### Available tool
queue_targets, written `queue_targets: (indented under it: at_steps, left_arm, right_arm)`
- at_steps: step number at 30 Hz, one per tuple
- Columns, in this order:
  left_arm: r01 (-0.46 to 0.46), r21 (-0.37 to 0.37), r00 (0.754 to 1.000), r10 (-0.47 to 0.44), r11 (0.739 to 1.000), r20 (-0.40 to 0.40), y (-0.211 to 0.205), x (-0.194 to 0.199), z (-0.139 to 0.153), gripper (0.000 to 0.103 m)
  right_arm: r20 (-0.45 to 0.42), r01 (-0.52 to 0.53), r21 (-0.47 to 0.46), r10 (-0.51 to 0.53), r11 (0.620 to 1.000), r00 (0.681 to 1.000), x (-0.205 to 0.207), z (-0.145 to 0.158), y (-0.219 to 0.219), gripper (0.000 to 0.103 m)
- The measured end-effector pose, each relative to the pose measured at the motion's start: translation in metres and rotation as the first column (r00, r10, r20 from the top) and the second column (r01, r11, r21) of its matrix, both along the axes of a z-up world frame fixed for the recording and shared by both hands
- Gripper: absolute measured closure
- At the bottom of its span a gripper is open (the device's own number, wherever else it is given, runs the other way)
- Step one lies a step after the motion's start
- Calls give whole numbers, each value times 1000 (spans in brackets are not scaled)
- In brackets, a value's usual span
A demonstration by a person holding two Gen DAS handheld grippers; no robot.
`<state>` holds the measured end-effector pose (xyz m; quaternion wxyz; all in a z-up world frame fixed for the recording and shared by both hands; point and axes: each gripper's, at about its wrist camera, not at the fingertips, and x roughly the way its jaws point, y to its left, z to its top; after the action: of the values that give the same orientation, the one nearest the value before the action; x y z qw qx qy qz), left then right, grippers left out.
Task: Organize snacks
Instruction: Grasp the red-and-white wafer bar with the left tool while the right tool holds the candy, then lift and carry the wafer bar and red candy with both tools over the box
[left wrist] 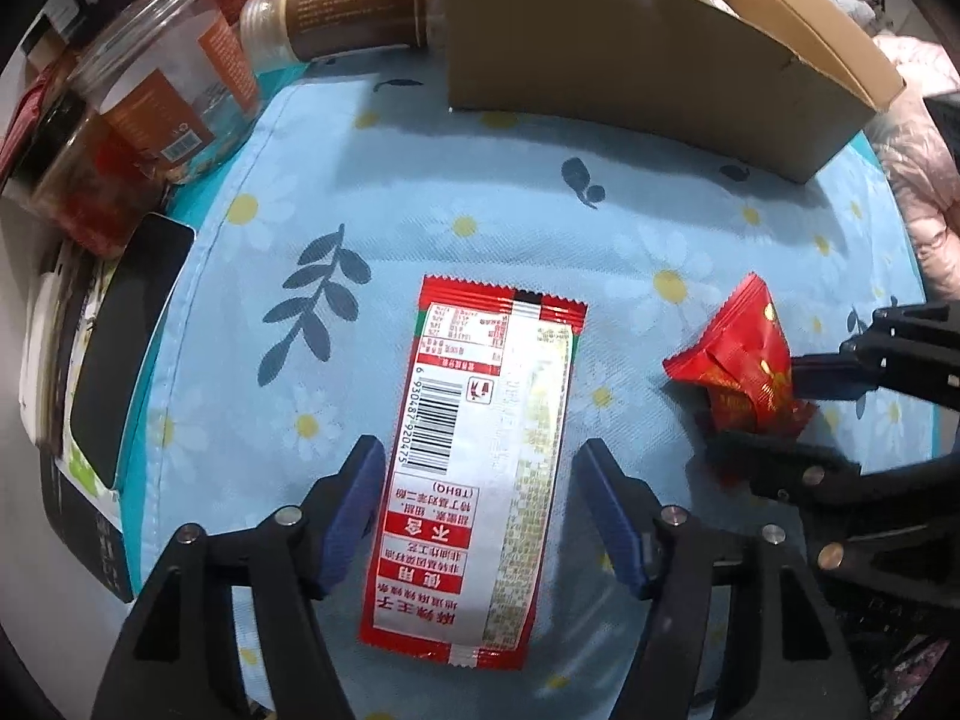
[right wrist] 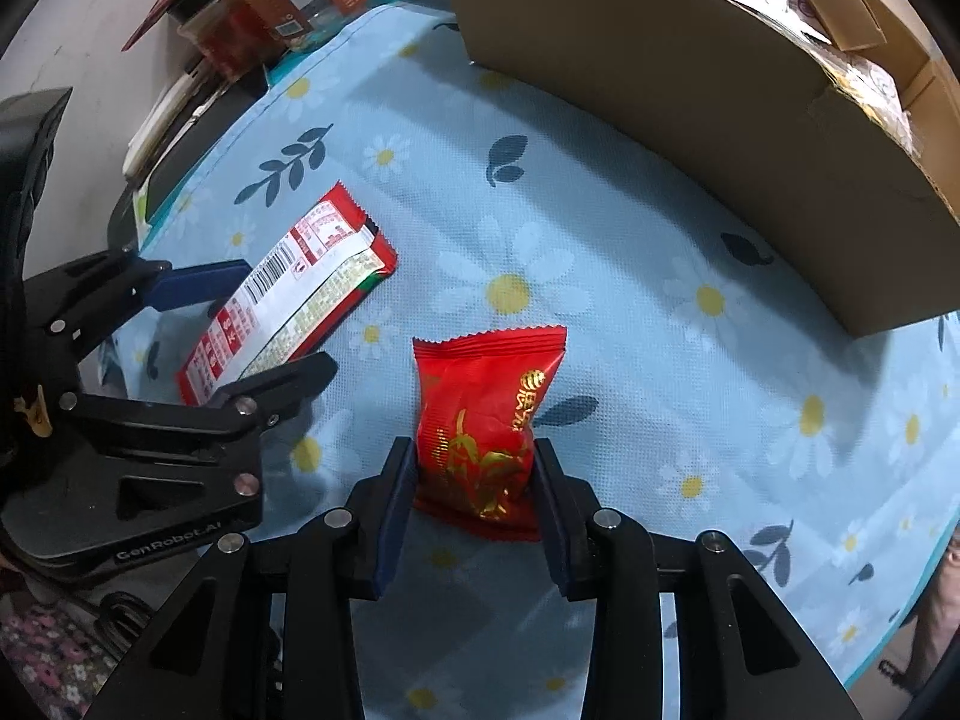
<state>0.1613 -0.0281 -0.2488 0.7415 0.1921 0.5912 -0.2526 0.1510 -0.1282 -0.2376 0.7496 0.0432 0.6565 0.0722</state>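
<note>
A light blue tablecloth printed with white daisies and dark leaves (right wrist: pixel 630 252) covers the table. A pale plain wall (right wrist: pixel 78 30) stands behind it.

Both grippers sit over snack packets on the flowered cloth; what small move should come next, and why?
Probably close the left gripper on the long red-and-white packet: its pads straddle the packet with gaps either side, while the right gripper already pinches the small red packet.

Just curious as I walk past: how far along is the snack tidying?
Some snacks already sit in the cardboard box. The right gripper pinches a small red packet. The left gripper stands open around the long red packet, not gripping it; both remain on the floral cloth.
</note>
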Motion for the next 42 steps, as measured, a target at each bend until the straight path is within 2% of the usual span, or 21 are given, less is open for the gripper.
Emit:
queue_targets:
  at_steps: [2, 3, 5, 9, 14, 23, 31, 42]
  left_arm:
    - [0, 4, 1000, 0, 1000, 13, -1, -4, 1, 39]
    - [3, 6, 1000, -3, 1000, 21, -1, 2, 4, 45]
    - [9, 11, 1000, -9, 1000, 25, -3, 4, 7, 51]
    - [3, 17, 1000, -3, 1000, 21, -5, 4, 9, 54]
    - [-27, -1, 1000, 27, 1000, -15, 5, 13, 19, 55]
    - [-36, -26, 999, 35, 999, -40, 8, -4, 26, 56]
    - [-4, -49, 999, 2, 999, -37, 0, -21, 33, 56]
    - [9, -70, 1000, -9, 998, -5, -7, -36, 61, 56]
  right_arm:
    - [10, -16, -20, 16, 1000, 1000, -2, 0, 4, 65]
    - [15, -23, -29, 23, 999, 1000, -3, 0, 6, 65]
    - [28, -39, -52, 41, 998, 999, -5, 0, 10, 65]
    - [36, -61, -78, 63, 995, 997, -7, 0, 18, 66]
    - [42, -38, -25, 39, 999, 998, -11, 2, 12, 70]
    - [46, -48, 22, 47, 999, 998, -27, 7, 0, 71]
    - [67, -41, 65, 37, 997, 997, -35, 15, 3, 71]
    - [118, -13, 88, 3, 996, 993, -53, 36, -2, 71]
